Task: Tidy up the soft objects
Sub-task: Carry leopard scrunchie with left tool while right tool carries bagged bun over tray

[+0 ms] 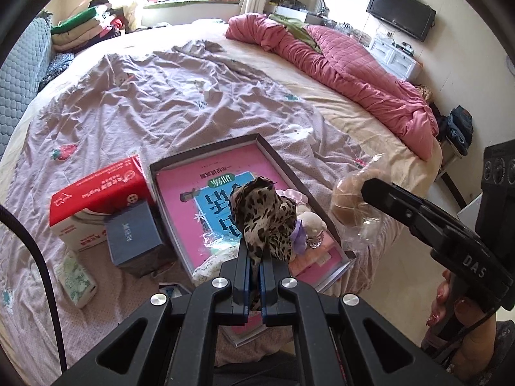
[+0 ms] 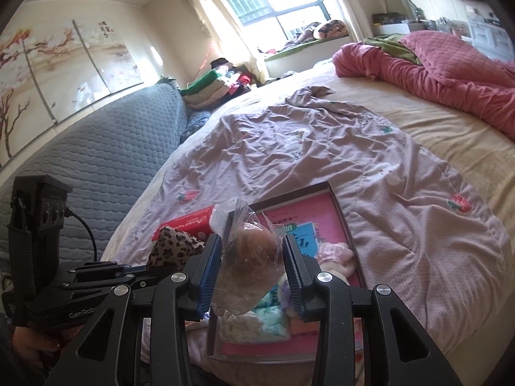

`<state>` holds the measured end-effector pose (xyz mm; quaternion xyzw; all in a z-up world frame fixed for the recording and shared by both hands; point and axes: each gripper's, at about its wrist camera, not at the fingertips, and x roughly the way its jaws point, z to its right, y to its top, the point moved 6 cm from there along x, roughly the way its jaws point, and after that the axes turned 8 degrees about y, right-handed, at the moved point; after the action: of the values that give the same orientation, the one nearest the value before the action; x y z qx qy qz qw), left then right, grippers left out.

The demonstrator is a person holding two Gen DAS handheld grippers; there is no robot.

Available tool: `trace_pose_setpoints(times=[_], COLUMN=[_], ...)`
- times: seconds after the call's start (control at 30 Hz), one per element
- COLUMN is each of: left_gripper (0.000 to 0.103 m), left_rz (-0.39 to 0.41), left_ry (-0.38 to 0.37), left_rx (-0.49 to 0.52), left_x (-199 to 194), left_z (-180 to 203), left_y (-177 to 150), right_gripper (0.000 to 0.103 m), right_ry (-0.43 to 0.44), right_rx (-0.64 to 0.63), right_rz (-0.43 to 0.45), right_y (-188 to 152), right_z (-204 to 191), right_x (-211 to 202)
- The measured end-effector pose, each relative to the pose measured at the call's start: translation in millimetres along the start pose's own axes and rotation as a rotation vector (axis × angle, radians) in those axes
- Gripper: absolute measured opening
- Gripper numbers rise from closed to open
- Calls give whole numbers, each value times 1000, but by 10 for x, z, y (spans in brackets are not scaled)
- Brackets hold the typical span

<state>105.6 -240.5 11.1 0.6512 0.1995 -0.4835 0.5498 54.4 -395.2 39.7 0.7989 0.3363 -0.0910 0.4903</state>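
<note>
My left gripper [image 1: 256, 262] is shut on a leopard-print cloth [image 1: 265, 215] and holds it above a shallow grey tray [image 1: 283, 160] on the bed. The tray holds a pink book [image 1: 190, 193] and small soft things, among them a pale plush [image 1: 312, 222]. My right gripper [image 2: 252, 267] is shut on a brown bun in a clear plastic bag [image 2: 249, 257], held above the tray's [image 2: 341, 209] near end. In the left wrist view the bagged bun [image 1: 352, 199] sits right of the tray. The leopard cloth [image 2: 175, 247] shows at left in the right wrist view.
A red and white tissue box [image 1: 93, 202], a blue box [image 1: 133, 238] and a phone [image 1: 75, 276] lie left of the tray on a lilac strawberry-print sheet [image 1: 145, 103]. A pink quilt [image 1: 354, 74] lies along the bed's far side. A blue padded headboard [image 2: 106, 148] stands at left.
</note>
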Motion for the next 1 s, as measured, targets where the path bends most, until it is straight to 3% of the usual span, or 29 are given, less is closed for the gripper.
trace_pose_setpoints(times=[0.37, 1.0], left_gripper=[4, 4], left_rz=[-68, -127], left_ry=[6, 30], left_rx=[-2, -49], left_x=[468, 906], left_z=[8, -270], left_y=[12, 22], right_gripper=[40, 41], right_ry=[10, 83], right_rx=[61, 94], right_rz=[-52, -125], right_y=[-149, -439], right_z=[272, 242], right_x=[170, 711])
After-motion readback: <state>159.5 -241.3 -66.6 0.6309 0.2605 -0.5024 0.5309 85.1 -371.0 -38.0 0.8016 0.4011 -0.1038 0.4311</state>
